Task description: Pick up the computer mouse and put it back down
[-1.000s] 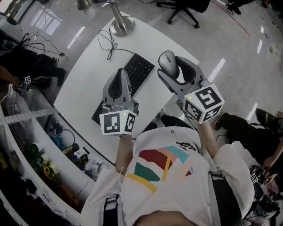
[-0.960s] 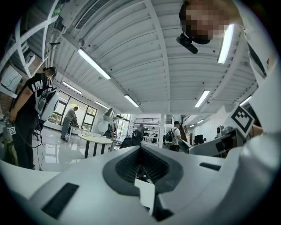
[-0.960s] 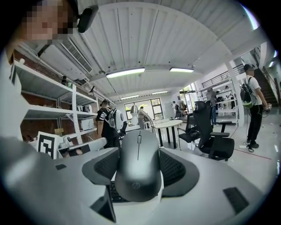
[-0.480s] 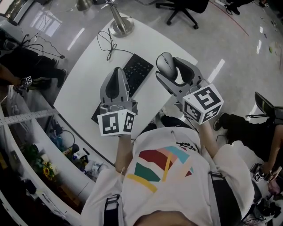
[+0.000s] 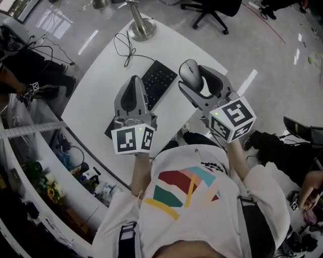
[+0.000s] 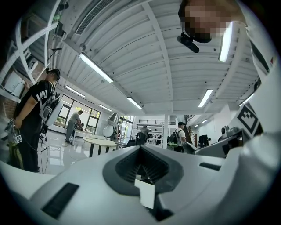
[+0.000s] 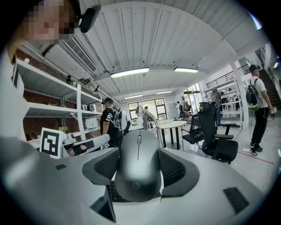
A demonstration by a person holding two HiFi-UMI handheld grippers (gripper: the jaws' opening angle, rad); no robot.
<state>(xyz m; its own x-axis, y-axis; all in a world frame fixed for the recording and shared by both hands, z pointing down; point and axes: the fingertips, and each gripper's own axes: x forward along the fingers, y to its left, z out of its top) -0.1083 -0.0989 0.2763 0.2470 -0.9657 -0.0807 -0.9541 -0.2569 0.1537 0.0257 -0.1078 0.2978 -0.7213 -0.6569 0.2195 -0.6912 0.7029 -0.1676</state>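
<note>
The grey computer mouse (image 5: 191, 72) (image 7: 137, 165) is held up off the white desk (image 5: 101, 80), clamped between the jaws of my right gripper (image 5: 197, 80) (image 7: 138, 167), which is shut on it. The mouse points upward, its scroll wheel showing in the right gripper view. My left gripper (image 5: 132, 95) (image 6: 141, 166) hovers over the black keyboard (image 5: 154, 80) with its jaws closed together and nothing between them; both grippers tilt up toward the ceiling.
A lamp base (image 5: 140, 27) and a thin black cable (image 5: 123, 48) lie at the desk's far end. Shelving with clutter (image 5: 55, 176) runs along the left. An office chair (image 5: 212, 10) stands beyond the desk. People stand around the room.
Almost nothing differs; the right gripper with the mouse has shifted very slightly left and stays raised. The left gripper holds its place.
</note>
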